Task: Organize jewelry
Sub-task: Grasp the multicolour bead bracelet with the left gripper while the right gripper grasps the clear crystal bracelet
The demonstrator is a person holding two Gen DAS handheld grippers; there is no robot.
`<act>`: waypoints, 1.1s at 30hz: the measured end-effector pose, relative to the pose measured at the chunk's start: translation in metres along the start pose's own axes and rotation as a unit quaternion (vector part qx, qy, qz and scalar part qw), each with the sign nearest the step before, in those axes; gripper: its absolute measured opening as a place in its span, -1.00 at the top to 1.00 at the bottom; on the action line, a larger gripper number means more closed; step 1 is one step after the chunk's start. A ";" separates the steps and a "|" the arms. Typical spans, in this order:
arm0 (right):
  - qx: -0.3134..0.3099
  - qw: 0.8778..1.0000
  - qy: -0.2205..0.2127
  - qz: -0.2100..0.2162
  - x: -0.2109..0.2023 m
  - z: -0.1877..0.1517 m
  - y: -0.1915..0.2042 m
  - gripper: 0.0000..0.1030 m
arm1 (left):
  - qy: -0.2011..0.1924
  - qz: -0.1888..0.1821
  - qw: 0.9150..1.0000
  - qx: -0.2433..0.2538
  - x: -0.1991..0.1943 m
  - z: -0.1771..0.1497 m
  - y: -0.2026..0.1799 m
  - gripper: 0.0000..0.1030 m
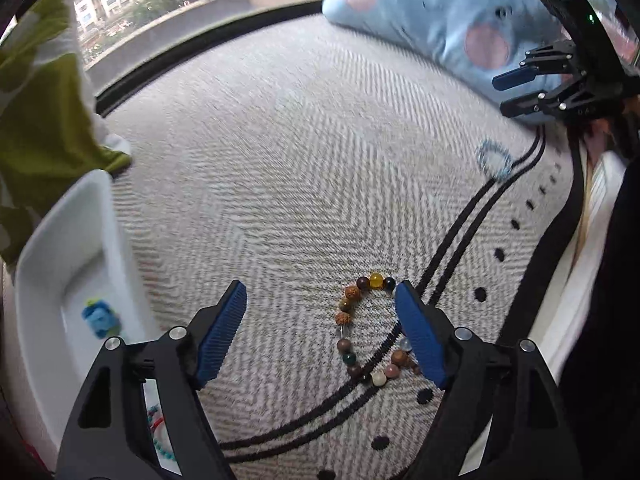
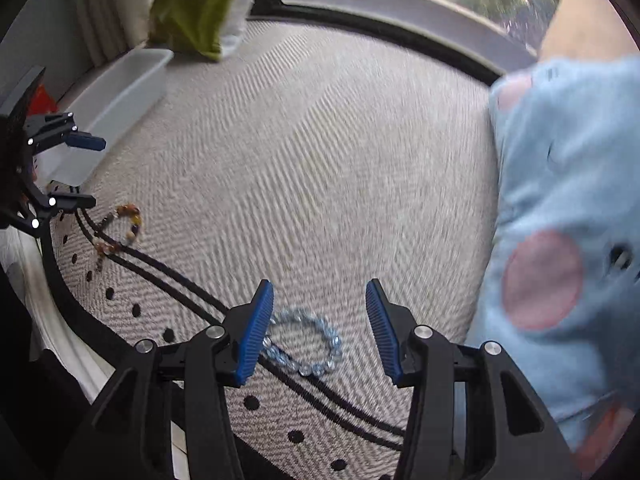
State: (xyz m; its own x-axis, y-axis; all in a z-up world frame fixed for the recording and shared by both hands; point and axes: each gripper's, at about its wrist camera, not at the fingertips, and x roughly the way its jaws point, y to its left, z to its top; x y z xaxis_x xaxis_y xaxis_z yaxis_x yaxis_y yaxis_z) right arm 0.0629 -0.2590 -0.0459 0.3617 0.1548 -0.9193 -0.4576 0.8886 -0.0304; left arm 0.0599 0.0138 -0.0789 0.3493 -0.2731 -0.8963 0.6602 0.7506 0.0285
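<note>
A multicoloured bead bracelet (image 1: 362, 330) lies on the herringbone mat, just inside my left gripper's right finger; it also shows in the right wrist view (image 2: 120, 232). My left gripper (image 1: 320, 332) is open and empty above it. A pale blue bead bracelet (image 2: 306, 344) lies on the mat between the fingers of my right gripper (image 2: 320, 328), which is open and empty; the bracelet is close to the left finger. The same bracelet shows far right in the left wrist view (image 1: 495, 159). A white tray (image 1: 48, 264) at the left holds a blue item (image 1: 100, 318) and beaded pieces.
A light blue plush pillow (image 1: 436, 12) lies at the mat's far right (image 2: 568, 240). A green and white cushion (image 1: 44, 112) sits behind the tray. A window runs along the back. The mat's black border (image 1: 560, 248) curves along the near side.
</note>
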 end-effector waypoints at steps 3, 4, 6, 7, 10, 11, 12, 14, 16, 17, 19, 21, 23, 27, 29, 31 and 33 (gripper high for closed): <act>-0.003 1.000 0.010 -0.003 0.012 -0.004 -0.005 0.06 | 0.022 -0.003 1.000 0.012 0.022 -0.002 -0.005 -0.48; -0.008 1.000 0.017 -0.003 0.017 -0.006 -0.009 0.06 | 0.028 -0.004 0.999 0.016 0.028 -0.003 -0.007 -0.48; -0.026 0.999 0.028 -0.011 0.024 -0.010 -0.008 0.06 | 0.036 -0.006 0.999 0.020 0.038 -0.004 -0.009 -0.48; -0.037 0.999 0.033 -0.018 0.028 -0.012 -0.007 0.06 | 0.039 -0.008 0.999 0.020 0.041 -0.004 -0.009 -0.48; -0.053 0.996 0.056 -0.042 0.042 -0.019 -0.006 0.06 | 0.043 -0.012 0.999 0.008 0.047 -0.006 -0.006 -0.48; -0.054 0.996 0.060 -0.044 0.045 -0.021 -0.007 0.06 | 0.047 -0.015 0.999 0.001 0.048 -0.008 -0.005 -0.48; -0.053 0.996 0.065 -0.042 0.048 -0.024 -0.008 0.06 | 0.052 -0.016 0.999 0.001 0.051 -0.010 -0.006 -0.48; -0.048 0.996 0.070 -0.036 0.051 -0.027 -0.011 0.07 | 0.044 -0.007 0.999 0.017 0.050 -0.014 -0.009 -0.48; -0.046 0.996 0.074 -0.027 0.053 -0.029 -0.012 0.11 | 0.046 -0.009 0.999 0.009 0.051 -0.014 -0.008 -0.48; -0.049 0.996 0.075 -0.025 0.053 -0.029 -0.012 0.17 | 0.045 -0.009 0.999 0.009 0.052 -0.014 -0.009 -0.48; -0.051 0.996 0.075 -0.022 0.053 -0.030 -0.011 0.24 | 0.041 -0.007 0.999 0.017 0.051 -0.016 -0.012 -0.43; -0.046 0.996 0.077 -0.017 0.053 -0.031 -0.011 0.33 | 0.039 -0.010 0.999 0.018 0.048 -0.019 -0.016 -0.38; -0.041 0.996 0.079 -0.008 0.054 -0.031 -0.008 0.44 | 0.039 -0.013 0.999 0.016 0.046 -0.020 -0.020 -0.33; -0.038 0.996 0.081 0.000 0.054 -0.030 -0.005 0.56 | 0.040 -0.015 0.999 0.013 0.045 -0.021 -0.021 -0.26; -0.040 0.996 0.081 0.002 0.054 -0.029 -0.003 0.61 | 0.038 -0.012 0.999 0.005 0.043 -0.020 -0.016 -0.11; -0.042 0.996 0.081 0.003 0.054 -0.029 -0.002 0.65 | 0.037 -0.009 0.999 -0.007 0.043 -0.017 -0.008 0.17; -0.044 0.996 0.080 -0.002 0.053 -0.029 -0.002 0.78 | 0.034 -0.006 0.999 -0.014 0.041 -0.017 -0.004 0.34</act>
State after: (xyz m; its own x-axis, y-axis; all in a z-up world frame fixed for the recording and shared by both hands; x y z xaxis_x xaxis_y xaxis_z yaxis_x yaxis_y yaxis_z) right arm 0.0597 -0.2645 -0.1061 0.2329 0.0746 -0.9696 -0.5290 0.8464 -0.0620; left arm 0.0605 0.0101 -0.1232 0.2944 -0.2424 -0.9244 0.6453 0.7639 0.0053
